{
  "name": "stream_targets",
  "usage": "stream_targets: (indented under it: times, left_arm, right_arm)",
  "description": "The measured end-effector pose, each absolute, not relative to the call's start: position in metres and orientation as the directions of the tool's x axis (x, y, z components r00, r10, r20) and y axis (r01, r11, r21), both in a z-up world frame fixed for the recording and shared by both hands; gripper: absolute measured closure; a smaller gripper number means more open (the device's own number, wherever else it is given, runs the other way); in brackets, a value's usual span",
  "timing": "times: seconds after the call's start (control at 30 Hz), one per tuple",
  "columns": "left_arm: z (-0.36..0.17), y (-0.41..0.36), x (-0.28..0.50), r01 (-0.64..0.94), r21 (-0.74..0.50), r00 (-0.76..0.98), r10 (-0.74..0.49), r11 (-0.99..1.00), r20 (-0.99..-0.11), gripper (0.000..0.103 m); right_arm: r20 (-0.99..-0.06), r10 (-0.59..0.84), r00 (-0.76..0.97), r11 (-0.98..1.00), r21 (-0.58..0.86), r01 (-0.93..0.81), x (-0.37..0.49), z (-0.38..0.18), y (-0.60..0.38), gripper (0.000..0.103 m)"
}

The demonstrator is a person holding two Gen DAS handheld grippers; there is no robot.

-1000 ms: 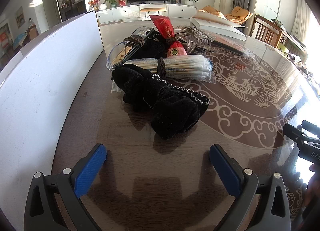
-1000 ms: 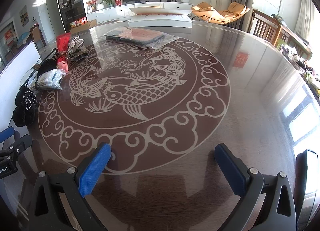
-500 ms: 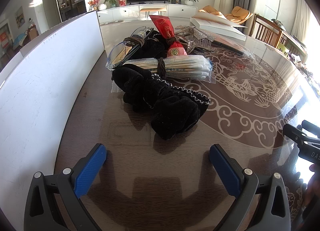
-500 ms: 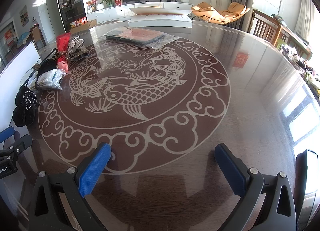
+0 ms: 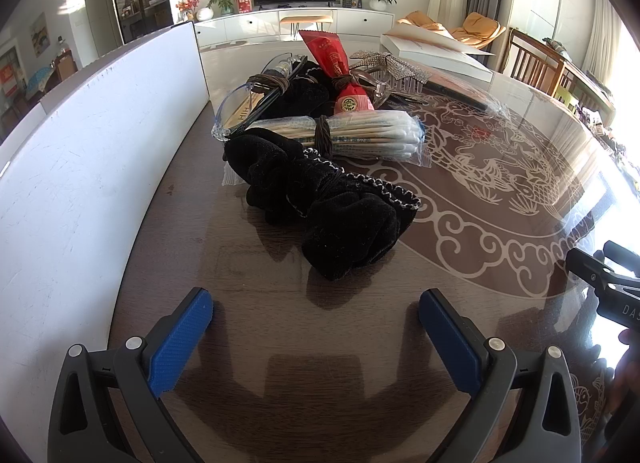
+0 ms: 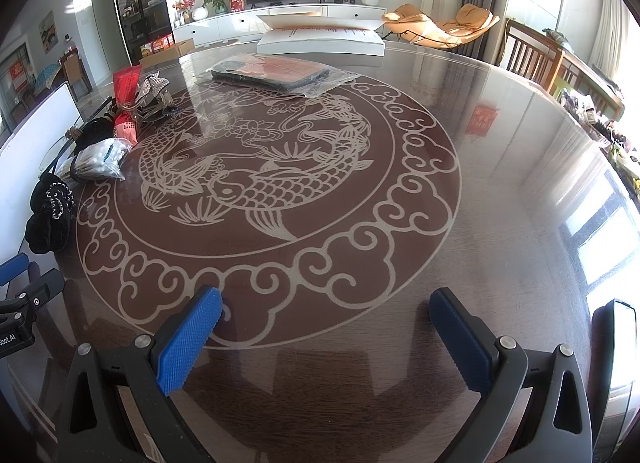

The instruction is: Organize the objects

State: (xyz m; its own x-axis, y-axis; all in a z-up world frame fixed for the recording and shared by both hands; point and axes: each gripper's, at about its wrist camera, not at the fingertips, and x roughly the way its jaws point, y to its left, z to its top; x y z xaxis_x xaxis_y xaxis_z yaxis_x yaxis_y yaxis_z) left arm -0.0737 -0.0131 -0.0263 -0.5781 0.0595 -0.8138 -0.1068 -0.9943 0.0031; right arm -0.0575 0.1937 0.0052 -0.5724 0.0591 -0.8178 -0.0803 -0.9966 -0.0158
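1. Blue-padded, wide apart, gripping nothing: left gripper [image 5: 314, 327], held low and level just above the dark glossy table [image 5: 248, 347], pointing along a white board [image 5: 80, 167] at its left.
2. Blue-padded likewise, spread wide and empty: right gripper [image 6: 326, 327], hovering low over the bare near rim of the table [image 6: 500, 223], aimed across the carp-and-cloud pattern [image 6: 256, 187].
3. At the far right edge of the left view, only a black part of the right gripper's body [image 5: 608, 283], with a sliver of a hand behind it; well apart from the left one.
4. Just ahead of the left gripper, not touching it: black velvet scrunchies [image 5: 320, 207] with a beaded trim, lying in a heap on the table; seen again at the far left of the right view [image 6: 50, 215].
5. Behind those, touching them: clear bag of cotton swabs [image 5: 360, 135], bound round the middle with a brown hair tie.
6. Further back: clear plastic glasses-like piece [image 5: 244, 111], red packet [image 5: 340, 75] standing tilted, rhinestone bow [image 5: 384, 63], all crowded together.
7. Beyond, in the right view: flat item in a clear bag [image 6: 280, 73], then a white box [image 6: 320, 39] at the table's far edge.
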Motion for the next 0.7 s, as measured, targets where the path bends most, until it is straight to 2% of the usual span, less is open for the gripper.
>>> stream_targets:
  times: [0.5, 0.7]
  left_arm:
    - [-0.0263, -0.0131, -0.0736, -0.107, 0.003, -0.578, 0.059, -0.994, -0.814, 0.0]
    - [-0.0249, -0.0118, -0.0647, -0.129, 0.005, -0.52, 0.063, -0.992, -0.852, 0.0]
  right_arm:
    - [-0.818, 0.059, -0.572, -0.997, -0.016, -0.08, -0.0577, 0.005, 0.1936, 0.0]
    - [-0.818, 0.059, -0.573, -0.997, -0.016, -0.08, -0.0577, 0.005, 0.1936, 0.0]
